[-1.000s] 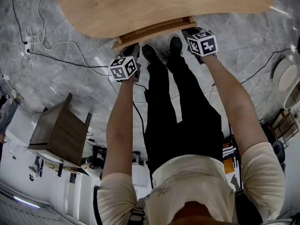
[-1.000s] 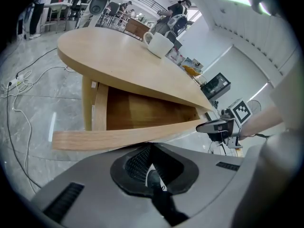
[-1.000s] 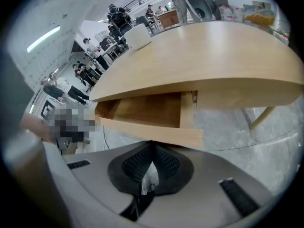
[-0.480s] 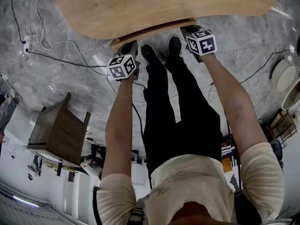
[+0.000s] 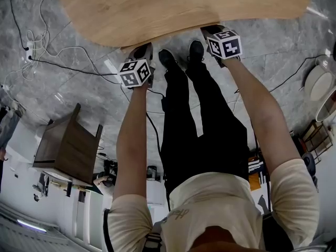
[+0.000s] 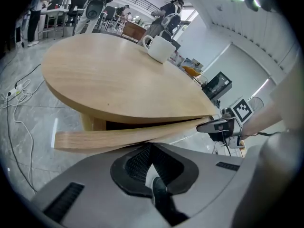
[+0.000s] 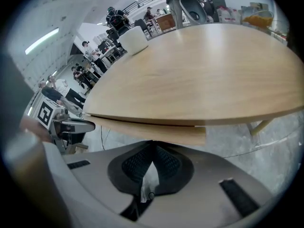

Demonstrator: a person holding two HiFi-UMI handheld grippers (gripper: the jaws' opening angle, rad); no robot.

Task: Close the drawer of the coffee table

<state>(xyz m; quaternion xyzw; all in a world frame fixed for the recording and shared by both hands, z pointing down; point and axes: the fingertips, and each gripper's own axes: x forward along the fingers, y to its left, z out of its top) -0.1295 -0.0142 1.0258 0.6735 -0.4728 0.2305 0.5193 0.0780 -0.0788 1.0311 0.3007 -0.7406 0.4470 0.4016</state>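
Head view: closed claws [image 5: 142, 50] [image 5: 210, 31] against drawer [image 6: 109, 138]

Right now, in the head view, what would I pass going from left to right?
Dark wooden box → left gripper → black shoes → right gripper → white round object at the right edge.

From the head view, the round light-wood coffee table [image 5: 173, 9] lay at twelve o'clock, and its light-wood drawer [image 6: 118, 137] sat just beneath the top's near edge. The left gripper [image 5: 143, 50] was at the drawer's front toward eleven o'clock and the right gripper [image 5: 210, 31] toward one o'clock. The person's black shoes [image 5: 196, 50] stood between them on the grey marble floor [image 5: 273, 62]. A white ceramic mug [image 6: 159, 48] stood on the tabletop's far side. A dark-brown wooden side table [image 5: 68, 146] stood well apart at eight o'clock, and loose black and white cables [image 5: 52, 51] lay at ten o'clock.
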